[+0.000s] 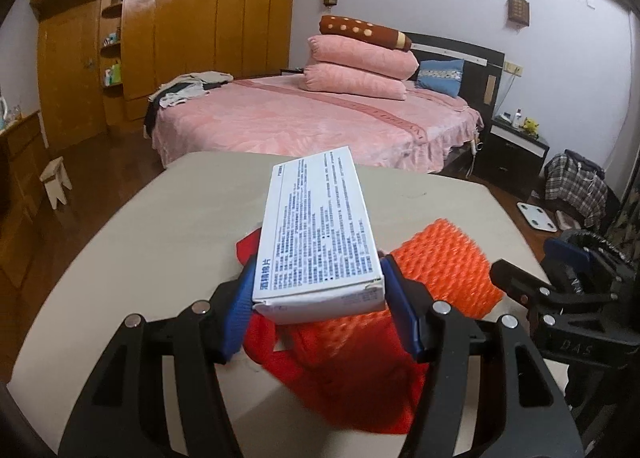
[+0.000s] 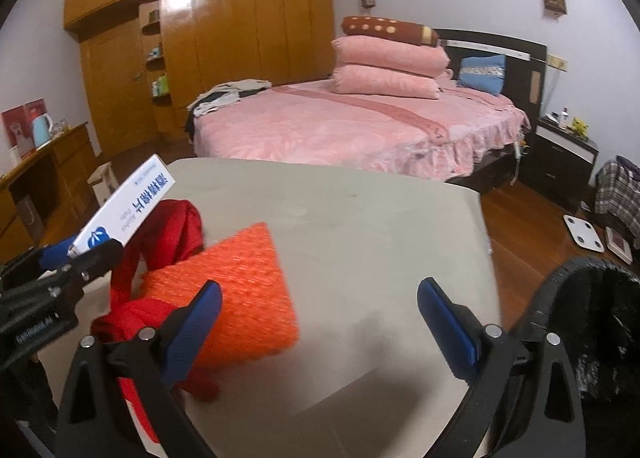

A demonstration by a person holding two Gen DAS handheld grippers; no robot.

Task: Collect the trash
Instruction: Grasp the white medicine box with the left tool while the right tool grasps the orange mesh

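The left gripper (image 1: pixel 316 290) has its blue-padded fingers (image 1: pixel 240 298) pressed against both sides of a white rectangular cardboard box (image 1: pixel 320 234), holding it lifted above the beige table (image 1: pixel 160 234). Dense small print covers the box's upper face in the left wrist view, too fine to read; its near end carries larger Chinese characters. The right wrist view shows another face of the box (image 2: pixel 128 210), with a blue leaf logo, large blue Chinese characters and small italic writing that seems to read "Alcohol Pads".

Below the box on the table lie a crumpled red cloth bag (image 1: pixel 344 370) and, touching it, an orange foam mesh sleeve (image 1: pixel 444 258).

The right gripper (image 2: pixel 320 322) hovers over the table with fingers spread wide, gripping nothing. Only its view shows the round black-lined trash bin (image 2: pixel 592 322) beside the table's right edge. "DAS" is moulded on the right gripper's body in the left view.
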